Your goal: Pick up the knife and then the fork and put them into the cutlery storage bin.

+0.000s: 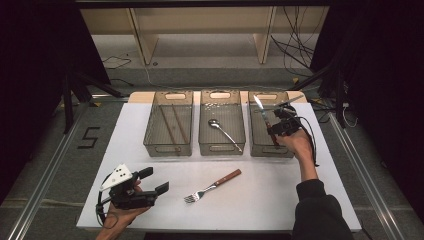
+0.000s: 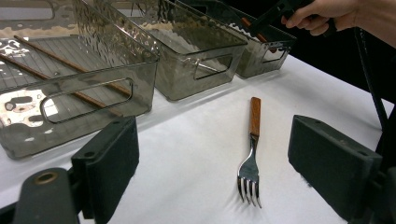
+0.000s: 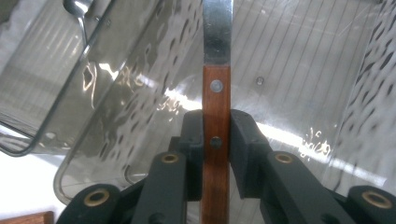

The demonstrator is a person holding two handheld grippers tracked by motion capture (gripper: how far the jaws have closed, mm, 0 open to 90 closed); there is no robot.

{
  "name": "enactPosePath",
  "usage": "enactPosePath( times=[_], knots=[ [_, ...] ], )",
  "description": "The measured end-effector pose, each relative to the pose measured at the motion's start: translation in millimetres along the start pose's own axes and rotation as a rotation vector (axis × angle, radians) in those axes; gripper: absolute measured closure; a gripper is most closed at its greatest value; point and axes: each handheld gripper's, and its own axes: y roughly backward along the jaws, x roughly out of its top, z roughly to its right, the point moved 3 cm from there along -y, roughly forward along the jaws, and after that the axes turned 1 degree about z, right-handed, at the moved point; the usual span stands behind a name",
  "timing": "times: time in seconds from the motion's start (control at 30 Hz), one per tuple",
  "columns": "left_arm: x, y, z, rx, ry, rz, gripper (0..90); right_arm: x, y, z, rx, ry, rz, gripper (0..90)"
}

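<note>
Black jaws of the right gripper pinch the wooden handle of a knife, blade pointing away, over the right-hand clear bin. In the high view that gripper sits above the bin with the knife tilted up. Middle bin holds a spoon; left bin holds chopsticks. Left gripper rests near the table's front edge, jaws spread and empty. Fork lies on the white surface just beyond it, tines toward the person
</note>
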Motion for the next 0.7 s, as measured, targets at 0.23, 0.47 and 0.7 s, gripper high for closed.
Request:
enactPosePath(
  times=[0.23, 0.47, 0.7],
  knots=[
    [-0.1, -0.2, 0.0, 0.000, 0.001, -0.001, 15.9, -1.5, -4.5, -2.1, 0.024, 0.005, -0.041, 65.0],
    [0.0, -0.1, 0.0, 0.000, 0.001, -0.001, 15.9, 2.0, 0.2, -9.6, 0.040, 0.037, -0.013, 59.2],
    [-0.1, -0.4, 0.0, -0.001, 0.000, -0.002, 15.9, 5.1, 12.5, -21.8, 0.067, 0.082, 0.046, 53.0]
  ],
)
